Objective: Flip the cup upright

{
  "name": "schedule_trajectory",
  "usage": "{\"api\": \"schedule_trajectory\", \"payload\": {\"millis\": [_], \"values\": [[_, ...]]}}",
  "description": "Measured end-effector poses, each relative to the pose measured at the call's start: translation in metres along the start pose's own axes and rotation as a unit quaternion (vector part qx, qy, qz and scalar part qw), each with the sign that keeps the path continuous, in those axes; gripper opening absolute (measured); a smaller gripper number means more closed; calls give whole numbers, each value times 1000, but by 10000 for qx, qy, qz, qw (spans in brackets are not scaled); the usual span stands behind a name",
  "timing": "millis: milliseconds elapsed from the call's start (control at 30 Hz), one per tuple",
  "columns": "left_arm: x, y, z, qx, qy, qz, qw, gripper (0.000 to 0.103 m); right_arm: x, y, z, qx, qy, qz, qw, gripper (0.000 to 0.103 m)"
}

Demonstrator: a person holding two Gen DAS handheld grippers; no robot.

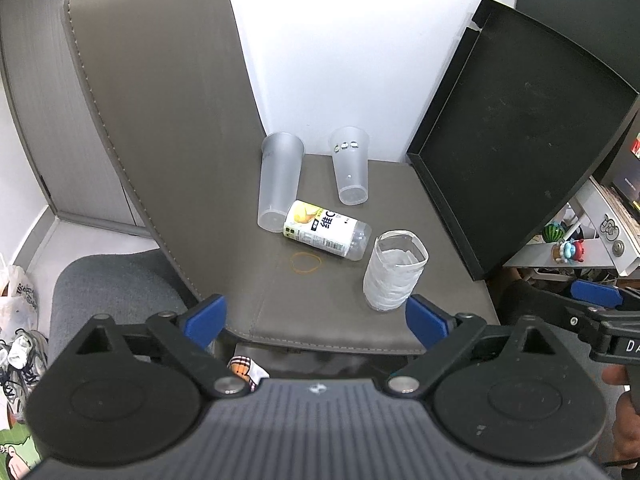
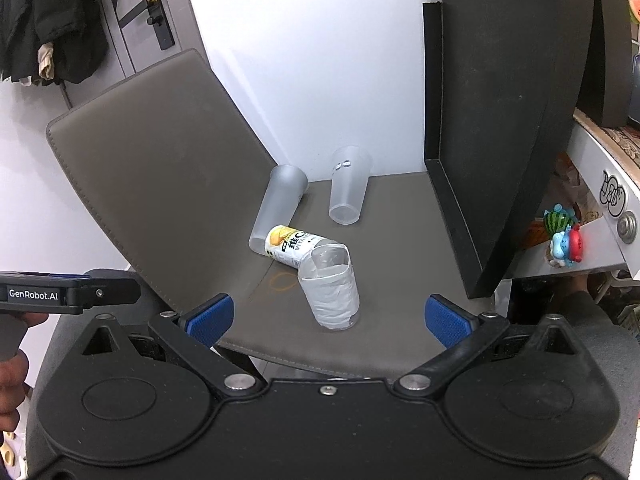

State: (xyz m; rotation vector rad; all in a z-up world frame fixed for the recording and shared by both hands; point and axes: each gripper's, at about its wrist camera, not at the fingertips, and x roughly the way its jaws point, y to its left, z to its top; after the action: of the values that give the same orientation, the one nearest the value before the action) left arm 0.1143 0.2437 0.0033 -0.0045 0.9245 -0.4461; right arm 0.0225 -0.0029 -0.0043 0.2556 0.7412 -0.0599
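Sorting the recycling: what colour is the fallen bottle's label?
White with yellow fruit art, on the bottle; clearest in the left wrist view.

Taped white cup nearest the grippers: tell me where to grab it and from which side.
Probably the wall at mid-height, from the near side: the taped cup stands mouth-up straight ahead of the open right gripper, and the bottle crowds its far side.

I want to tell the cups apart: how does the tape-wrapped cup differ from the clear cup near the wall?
The tape-wrapped cup is opaque white; the clear cup is see-through. The wrapped one is shorter, with a dented rim; the clear one is taller, with a round rim. The wrapped one stands near the seat's front, the clear one at the back. Both stand upright, mouths up.
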Motion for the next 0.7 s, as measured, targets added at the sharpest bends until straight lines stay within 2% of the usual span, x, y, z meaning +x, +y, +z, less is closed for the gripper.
{"api": "schedule_trajectory", "payload": {"millis": [700], "values": [[-4,-3,-2,83,-8,-39,10000,96,0,9,-2,-84,81,-19,9999,103]]}}
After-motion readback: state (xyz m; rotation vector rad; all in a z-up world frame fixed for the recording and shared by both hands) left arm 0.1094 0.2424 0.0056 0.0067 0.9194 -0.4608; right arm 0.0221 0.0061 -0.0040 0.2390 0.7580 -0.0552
